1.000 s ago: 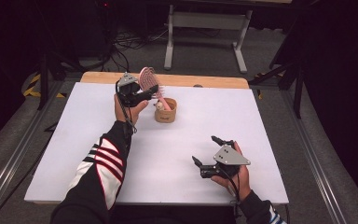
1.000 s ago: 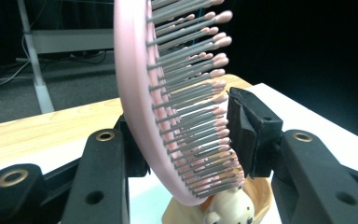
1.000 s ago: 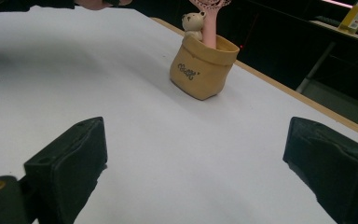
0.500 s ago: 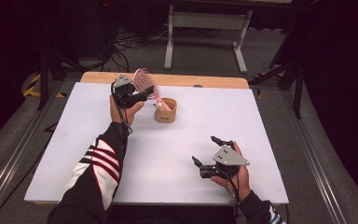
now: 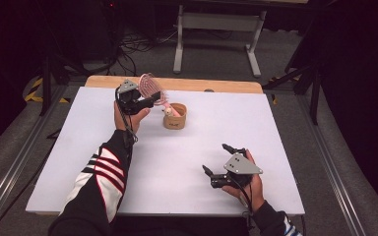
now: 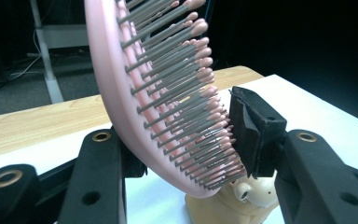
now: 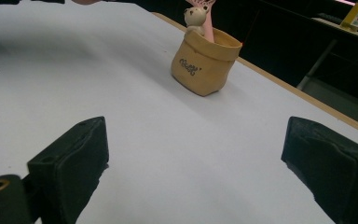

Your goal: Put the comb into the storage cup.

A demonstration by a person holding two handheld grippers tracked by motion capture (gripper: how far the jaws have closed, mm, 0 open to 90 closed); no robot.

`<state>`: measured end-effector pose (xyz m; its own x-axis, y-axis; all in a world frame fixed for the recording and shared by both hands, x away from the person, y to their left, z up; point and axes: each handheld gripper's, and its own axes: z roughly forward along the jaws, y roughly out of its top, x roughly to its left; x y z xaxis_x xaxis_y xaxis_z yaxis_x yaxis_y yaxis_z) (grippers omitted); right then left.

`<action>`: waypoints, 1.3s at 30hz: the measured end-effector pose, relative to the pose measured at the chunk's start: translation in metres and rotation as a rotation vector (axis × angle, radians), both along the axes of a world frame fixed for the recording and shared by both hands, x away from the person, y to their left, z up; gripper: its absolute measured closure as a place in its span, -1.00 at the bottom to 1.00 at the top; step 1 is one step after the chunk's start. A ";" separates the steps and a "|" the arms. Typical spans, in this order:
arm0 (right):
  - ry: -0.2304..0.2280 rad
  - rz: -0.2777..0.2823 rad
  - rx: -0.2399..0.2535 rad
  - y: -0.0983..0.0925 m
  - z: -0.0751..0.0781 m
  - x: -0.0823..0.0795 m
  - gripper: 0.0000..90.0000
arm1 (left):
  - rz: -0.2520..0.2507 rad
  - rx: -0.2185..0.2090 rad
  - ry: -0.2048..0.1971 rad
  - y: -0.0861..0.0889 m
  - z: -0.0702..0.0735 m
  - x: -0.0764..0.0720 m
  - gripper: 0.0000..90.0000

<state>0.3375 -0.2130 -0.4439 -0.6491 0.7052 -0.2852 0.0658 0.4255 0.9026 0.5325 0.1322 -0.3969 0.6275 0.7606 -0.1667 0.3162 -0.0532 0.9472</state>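
Beyond the white tabletop (image 5: 285, 128), a grey metal stand (image 5: 220, 29) rests on grey carpet (image 5: 211, 61); the surroundings are dark.

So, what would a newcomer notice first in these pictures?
First, the pink hairbrush clamped between the jaws of the left gripper, bristles against one pad, at the far side of the white table. Its handle sits in a small tan pouch beside a little bear figure. The right gripper rests open at the near edge.

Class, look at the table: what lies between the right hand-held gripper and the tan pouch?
Nothing: between the right hand-held gripper and the tan pouch is bare white table, seen in the high view and the right gripper view.
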 end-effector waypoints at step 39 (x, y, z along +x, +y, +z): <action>-0.002 -0.001 -0.001 0.000 0.000 0.000 -0.83 | 0.043 0.062 -0.021 0.001 0.003 -0.005 -0.93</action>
